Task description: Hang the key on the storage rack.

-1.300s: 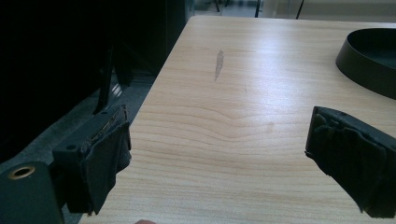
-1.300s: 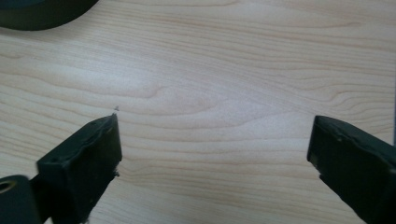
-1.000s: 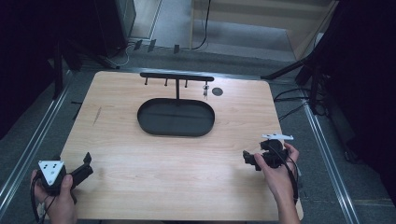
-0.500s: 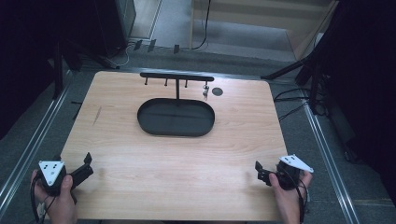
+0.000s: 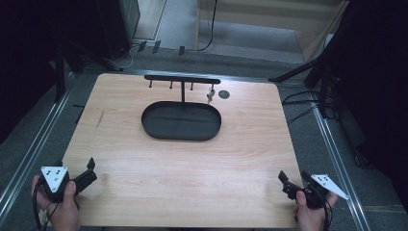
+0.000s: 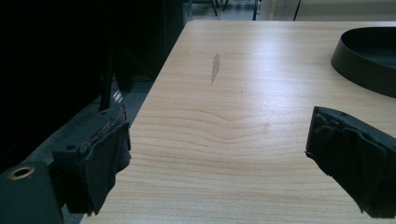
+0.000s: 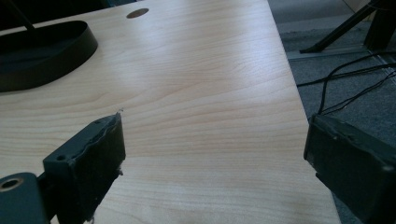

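The right gripper point(image 5: 287, 182) has pulled back to the near table corner, jaws wide and empty (like the left gripper point(image 5: 85, 172)). Farther off, the keys point(image 5: 210, 96) hang on the rack point(image 5: 182, 80) above the black tray point(image 5: 181, 121), so the hanging looks done.

In the left gripper view, the picture's edge at three o'clock is cutting off the black oval tray point(image 6: 369, 60), and the right gripper view's nine o'clock edge is cropping it too. From the high view, the small object point(image 5: 210, 95) hanging from the rack point(image 5: 182, 80) at twelve o'clock is staying too small to identify. Both forearms are running out of the frame at six o'clock.
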A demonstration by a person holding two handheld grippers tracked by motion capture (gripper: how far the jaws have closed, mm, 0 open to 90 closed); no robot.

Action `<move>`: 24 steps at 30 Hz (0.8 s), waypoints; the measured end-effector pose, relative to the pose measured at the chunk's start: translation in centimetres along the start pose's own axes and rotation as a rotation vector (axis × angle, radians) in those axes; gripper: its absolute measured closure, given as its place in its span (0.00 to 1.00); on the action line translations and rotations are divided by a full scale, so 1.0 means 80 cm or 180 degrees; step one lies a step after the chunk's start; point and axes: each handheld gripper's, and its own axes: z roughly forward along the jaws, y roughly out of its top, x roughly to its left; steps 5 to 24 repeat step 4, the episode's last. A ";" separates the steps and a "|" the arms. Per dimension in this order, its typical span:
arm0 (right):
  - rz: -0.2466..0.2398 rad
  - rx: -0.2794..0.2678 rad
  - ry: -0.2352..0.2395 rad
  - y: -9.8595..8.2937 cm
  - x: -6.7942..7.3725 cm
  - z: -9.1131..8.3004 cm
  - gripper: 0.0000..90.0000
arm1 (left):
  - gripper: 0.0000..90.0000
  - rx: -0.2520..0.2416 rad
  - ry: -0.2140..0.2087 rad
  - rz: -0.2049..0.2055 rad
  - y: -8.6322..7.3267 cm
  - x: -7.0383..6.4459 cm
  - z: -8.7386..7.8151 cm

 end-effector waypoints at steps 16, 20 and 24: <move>0.0042 0.0009 -0.0038 -0.004 0.001 0.003 0.15 | 0.08 0.0026 -0.0014 0.0037 -0.001 0.000 -0.002; 0.0042 0.0009 -0.0038 -0.004 0.001 0.003 0.15 | 0.08 0.0026 -0.0014 0.0037 -0.001 0.000 -0.002; 0.0042 0.0009 -0.0038 -0.004 0.001 0.003 0.15 | 0.08 0.0026 -0.0014 0.0037 -0.001 0.000 -0.002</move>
